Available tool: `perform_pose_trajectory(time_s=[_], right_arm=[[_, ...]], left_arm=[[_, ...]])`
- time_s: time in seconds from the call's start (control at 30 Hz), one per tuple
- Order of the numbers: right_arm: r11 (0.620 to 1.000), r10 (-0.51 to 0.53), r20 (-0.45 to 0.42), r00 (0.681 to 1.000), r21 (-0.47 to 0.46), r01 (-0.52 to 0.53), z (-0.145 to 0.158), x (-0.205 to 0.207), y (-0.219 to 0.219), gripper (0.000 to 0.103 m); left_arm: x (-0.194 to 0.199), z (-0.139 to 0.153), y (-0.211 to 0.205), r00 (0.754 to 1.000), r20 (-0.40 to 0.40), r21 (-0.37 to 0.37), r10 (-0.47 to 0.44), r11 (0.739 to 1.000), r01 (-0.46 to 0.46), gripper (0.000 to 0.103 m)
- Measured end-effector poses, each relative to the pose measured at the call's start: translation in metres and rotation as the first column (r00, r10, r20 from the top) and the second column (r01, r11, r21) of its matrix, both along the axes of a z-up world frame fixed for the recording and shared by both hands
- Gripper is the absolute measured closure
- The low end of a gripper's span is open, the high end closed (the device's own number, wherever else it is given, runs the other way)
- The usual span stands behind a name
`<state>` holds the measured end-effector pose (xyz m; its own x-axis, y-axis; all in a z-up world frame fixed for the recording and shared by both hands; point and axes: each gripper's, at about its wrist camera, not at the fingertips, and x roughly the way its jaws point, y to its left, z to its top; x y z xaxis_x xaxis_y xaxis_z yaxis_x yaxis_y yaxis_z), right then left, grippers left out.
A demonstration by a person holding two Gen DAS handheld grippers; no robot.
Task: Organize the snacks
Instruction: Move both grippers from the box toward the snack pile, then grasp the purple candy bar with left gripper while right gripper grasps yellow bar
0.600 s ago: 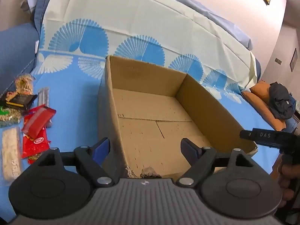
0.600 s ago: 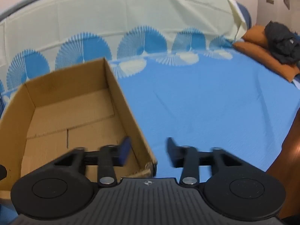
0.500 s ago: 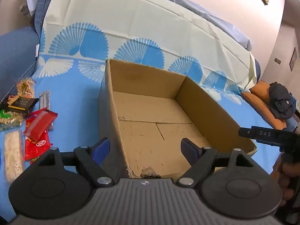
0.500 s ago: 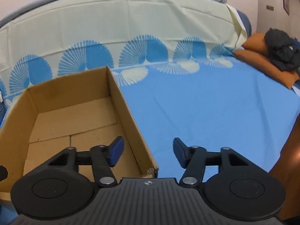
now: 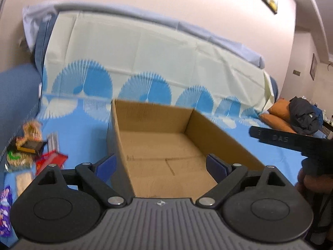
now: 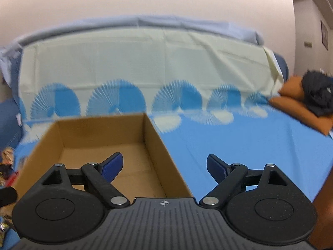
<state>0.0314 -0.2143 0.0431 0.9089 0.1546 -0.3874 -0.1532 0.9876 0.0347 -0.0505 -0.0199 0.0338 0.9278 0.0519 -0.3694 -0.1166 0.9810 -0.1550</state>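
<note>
An open, empty cardboard box lies on the blue sheet, also seen in the right wrist view. Loose snacks lie left of it: a red packet, a black and yellow packet, a green-labelled bag, a purple packet. My left gripper is open over the box's near left corner, its fingers either side of the left wall and apart from it. My right gripper is open over the near right corner, astride the right wall without touching. Nothing is held.
The bed has a blue sheet with a fan-patterned cream cover behind. An orange cushion with a dark garment lies far right. A wooden edge shows at the lower right. A hand holds the right gripper.
The right gripper's jaws have spread wider. Both grippers have tipped upward, so the box sits lower in both views and more of the wall shows.
</note>
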Motion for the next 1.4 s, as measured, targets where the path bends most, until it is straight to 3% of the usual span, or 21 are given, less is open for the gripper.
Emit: perform_pose_trajectory(time_s=[0.07, 0.23, 0.27, 0.3, 0.33, 0.4, 0.43, 0.47, 0.57, 0.73, 0.8, 0.87, 0.93, 0.97, 1.03, 1.1, 1.17, 1.27, 1.4], right_arm=[[1.0, 0.001, 0.032, 1.0, 0.013, -0.001, 0.002, -0.009, 0.002, 0.015], [0.996, 0.057, 0.045, 0.997, 0.06, -0.06, 0.011, -0.019, 0.013, 0.016], [0.994, 0.086, 0.041, 0.995, 0.068, -0.089, 0.012, -0.021, 0.017, 0.018], [0.99, 0.118, 0.027, 0.993, 0.079, -0.119, 0.014, -0.021, 0.023, 0.028], [0.985, 0.149, 0.009, 0.989, 0.091, -0.149, 0.016, -0.019, 0.031, 0.038], [0.968, 0.217, -0.003, 0.976, 0.131, -0.214, 0.019, -0.019, 0.044, 0.05], [0.959, 0.251, -0.011, 0.968, 0.141, -0.247, 0.017, -0.018, 0.051, 0.058], [0.945, 0.295, -0.02, 0.955, 0.156, -0.289, 0.015, -0.016, 0.06, 0.06], [0.891, 0.422, -0.028, 0.906, 0.2, -0.408, 0.012, -0.014, 0.09, 0.065], [0.775, 0.61, -0.051, 0.791, 0.245, -0.582, 0.011, -0.032, 0.145, 0.065], [0.747, 0.65, -0.112, 0.751, 0.271, -0.607, 0.004, -0.043, 0.171, 0.065], [0.749, 0.656, -0.187, 0.731, 0.278, -0.601, 0.0, -0.056, 0.187, 0.065], [0.77, 0.638, -0.253, 0.727, 0.228, -0.597, -0.016, -0.062, 0.202, 0.061], [0.777, 0.629, -0.284, 0.724, 0.201, -0.597, -0.023, -0.065, 0.209, 0.057], [0.797, 0.597, -0.339, 0.728, 0.139, -0.588, -0.038, -0.065, 0.219, 0.034], [0.817, 0.556, -0.369, 0.745, 0.079, -0.571, -0.056, -0.058, 0.222, 0.032], [0.817, 0.546, -0.401, 0.735, 0.062, -0.573, -0.071, -0.057, 0.227, 0.032], [0.82, 0.531, -0.443, 0.722, 0.055, -0.57, -0.083, -0.051, 0.227, 0.034], [0.801, 0.532, -0.473, 0.702, 0.013, -0.598, -0.104, -0.031, 0.239, 0.064]], left_arm=[[-0.007, 0.008, -0.005, 1.0, 0.023, 0.021, -0.02, 1.0, 0.019, 0.008], [-0.017, 0.028, 0.011, 1.0, -0.013, 0.064, -0.009, 0.998, 0.01, 0.008], [-0.021, 0.031, 0.019, 1.0, -0.021, 0.058, -0.013, 0.998, 0.014, 0.01], [-0.023, 0.036, 0.029, 0.999, -0.042, 0.062, -0.016, 0.998, 0.019, 0.011], [-0.021, 0.039, 0.038, 0.996, -0.089, 0.091, -0.007, 0.996, 0.016, 0.017], [-0.027, 0.043, 0.067, 0.989, -0.146, 0.081, 0.017, 0.997, -0.006, 0.036], [-0.029, 0.046, 0.081, 0.984, -0.177, 0.092, 0.028, 0.996, -0.012, 0.061], [-0.034, 0.044, 0.097, 0.982, -0.182, 0.08, 0.046, 0.996, -0.032, 0.076], [-0.049, 0.04, 0.143, 0.964, -0.223, 0.067, 0.144, 0.989, -0.132, 0.088], [-0.077, 0.008, 0.188, 0.917, -0.289, -0.055, 0.276, 0.951, -0.304, 0.088], [-0.083, 0.005, 0.19, 0.899, -0.287, -0.038, 0.331, 0.934, -0.356, 0.088], [-0.08, 0.002, 0.185, 0.889, -0.301, 0.012, 0.346, 0.933, -0.359, 0.086], [-0.073, -0.004, 0.182, 0.874, -0.327, 0.057, 0.36, 0.931, -0.362, 0.081], [-0.068, -0.012, 0.186, 0.869, -0.335, 0.065, 0.366, 0.928, -0.366, 0.079], [-0.06, -0.02, 0.182, 0.849, -0.364, 0.107, 0.384, 0.922, -0.371, 0.075], [-0.052, -0.025, 0.177, 0.817, -0.411, 0.168, 0.405, 0.914, -0.369, 0.069], [-0.038, -0.038, 0.176, 0.787, -0.45, 0.204, 0.421, 0.907, -0.368, 0.063], [-0.025, -0.048, 0.175, 0.717, -0.534, 0.263, 0.447, 0.894, -0.362, 0.063], [-0.009, -0.065, 0.178, 0.659, -0.598, 0.284, 0.456, 0.89, -0.358, 0.064]])
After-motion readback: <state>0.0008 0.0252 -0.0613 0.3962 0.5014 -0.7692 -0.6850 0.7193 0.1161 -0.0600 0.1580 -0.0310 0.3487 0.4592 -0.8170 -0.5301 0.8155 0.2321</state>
